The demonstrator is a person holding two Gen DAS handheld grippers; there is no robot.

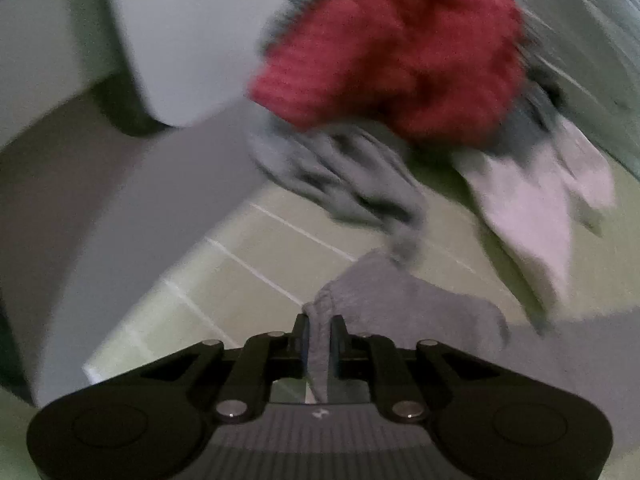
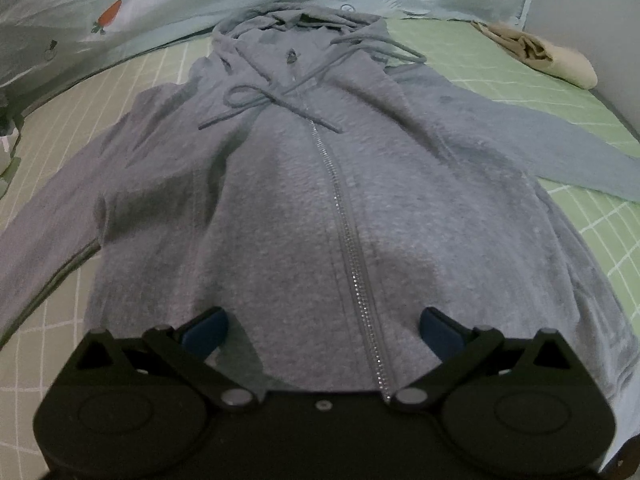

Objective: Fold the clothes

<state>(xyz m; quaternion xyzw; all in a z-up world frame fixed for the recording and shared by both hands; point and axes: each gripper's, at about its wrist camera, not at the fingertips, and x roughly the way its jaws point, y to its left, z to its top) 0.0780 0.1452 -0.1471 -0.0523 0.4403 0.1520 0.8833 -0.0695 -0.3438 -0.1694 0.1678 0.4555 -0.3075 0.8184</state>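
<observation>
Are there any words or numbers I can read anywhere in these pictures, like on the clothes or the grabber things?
No words or numbers can be read anywhere.
Small pale mark on the black left gripper's body: a tiny logo, too small to read.
Orange carrot picture on the light blue printed sheet: a drawing, no letters.
Grey zip-up hoodie: no label or print shows.
Red knitted garment: blurred, no text visible.

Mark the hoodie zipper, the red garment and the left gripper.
hoodie zipper (image 2: 340,200): right wrist view, mid-chest stretch of the teeth.
red garment (image 1: 400,52): left wrist view, middle of the bunched knit.
left gripper (image 1: 320,328): left wrist view, between fingertips, shut on grey cloth.
</observation>
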